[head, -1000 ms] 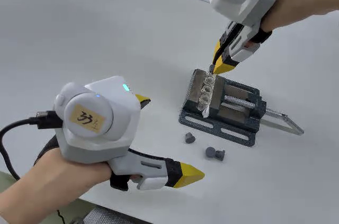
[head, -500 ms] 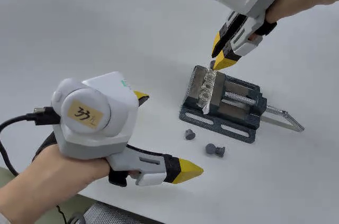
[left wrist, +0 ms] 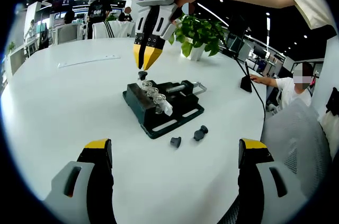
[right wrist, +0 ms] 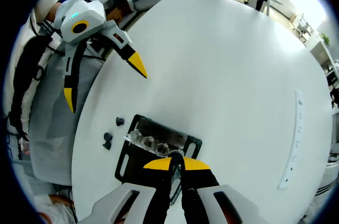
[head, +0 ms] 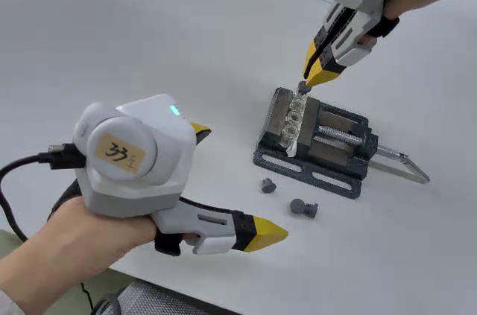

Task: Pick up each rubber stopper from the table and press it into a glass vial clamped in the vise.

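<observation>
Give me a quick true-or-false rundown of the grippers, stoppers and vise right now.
The right gripper is shut on a stopper just above the vise. True.
The left gripper grips a stopper. False: it is open and holds nothing.
Every stopper is already picked up. False: loose stoppers lie on the table in front of the vise.
Glass vials stand in a row between the vise's jaws. True.

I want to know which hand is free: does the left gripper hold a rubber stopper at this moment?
No: in the left gripper view, the left gripper has its fingers wide apart, gripping nothing.
</observation>
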`<state>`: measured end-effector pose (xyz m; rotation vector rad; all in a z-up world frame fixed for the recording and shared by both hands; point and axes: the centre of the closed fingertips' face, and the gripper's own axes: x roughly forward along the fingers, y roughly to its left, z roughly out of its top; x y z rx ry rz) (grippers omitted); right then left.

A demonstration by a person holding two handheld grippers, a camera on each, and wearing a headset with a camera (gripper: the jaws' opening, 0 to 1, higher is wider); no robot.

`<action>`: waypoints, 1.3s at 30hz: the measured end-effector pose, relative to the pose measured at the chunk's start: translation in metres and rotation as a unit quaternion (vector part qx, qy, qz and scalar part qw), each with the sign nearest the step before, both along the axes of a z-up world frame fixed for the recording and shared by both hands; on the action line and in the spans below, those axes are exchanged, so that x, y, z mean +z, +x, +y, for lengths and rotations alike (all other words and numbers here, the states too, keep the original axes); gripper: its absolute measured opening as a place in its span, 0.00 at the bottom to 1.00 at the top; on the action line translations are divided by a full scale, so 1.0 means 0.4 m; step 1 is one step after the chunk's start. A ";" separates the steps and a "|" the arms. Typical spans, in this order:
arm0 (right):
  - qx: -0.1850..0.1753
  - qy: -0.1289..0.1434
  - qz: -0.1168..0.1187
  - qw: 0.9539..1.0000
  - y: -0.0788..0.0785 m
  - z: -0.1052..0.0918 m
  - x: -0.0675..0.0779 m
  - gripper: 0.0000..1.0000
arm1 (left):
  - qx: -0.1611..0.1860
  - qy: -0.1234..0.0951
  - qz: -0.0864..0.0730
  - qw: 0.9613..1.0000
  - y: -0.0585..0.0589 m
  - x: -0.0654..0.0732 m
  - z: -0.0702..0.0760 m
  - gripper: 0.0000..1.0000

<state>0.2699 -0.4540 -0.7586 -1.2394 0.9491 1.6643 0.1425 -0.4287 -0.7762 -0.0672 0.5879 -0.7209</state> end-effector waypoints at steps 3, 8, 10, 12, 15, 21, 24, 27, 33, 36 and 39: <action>0.003 -0.002 0.001 1.000 -0.005 -0.003 -0.001 0.01 | 0.000 0.000 0.001 1.000 0.000 0.000 0.000 0.99; 0.003 -0.003 0.001 1.000 -0.009 -0.004 -0.003 0.00 | 0.001 0.000 0.000 1.000 0.003 0.000 0.002 0.99; 0.004 -0.003 0.001 1.000 -0.007 -0.003 -0.006 0.00 | 0.001 0.000 0.000 1.000 0.004 0.000 0.003 0.99; 0.005 -0.004 0.001 1.000 -0.003 0.000 -0.013 0.00 | 0.002 0.000 0.000 1.000 0.006 0.001 0.005 0.99; 0.008 -0.007 -0.001 1.000 0.003 -0.002 -0.012 0.00 | 0.003 0.000 0.000 1.000 0.008 0.002 0.007 0.99; 0.011 -0.007 -0.001 1.000 0.003 -0.003 -0.018 0.00 | 0.005 -0.001 -0.005 1.000 0.013 0.007 0.008 0.99; 0.012 -0.008 0.001 1.000 0.003 -0.001 -0.021 0.00 | 0.013 -0.007 -0.020 1.000 0.023 0.026 0.012 0.99; 0.013 -0.008 0.002 1.000 0.005 -0.002 -0.021 0.00 | 0.029 -0.014 -0.046 0.998 0.041 0.058 0.022 0.99; 0.022 -0.014 0.000 1.000 0.006 -0.001 -0.019 0.00 | 0.039 -0.015 -0.052 0.998 0.055 0.068 0.047 0.99; 0.028 -0.019 -0.005 0.999 0.003 -0.001 -0.017 0.00 | 0.040 -0.013 -0.052 0.998 0.057 0.067 0.051 0.99; 0.035 -0.023 -0.011 0.999 0.000 -0.002 -0.016 0.00 | 0.040 -0.013 -0.050 0.998 0.056 0.067 0.054 0.99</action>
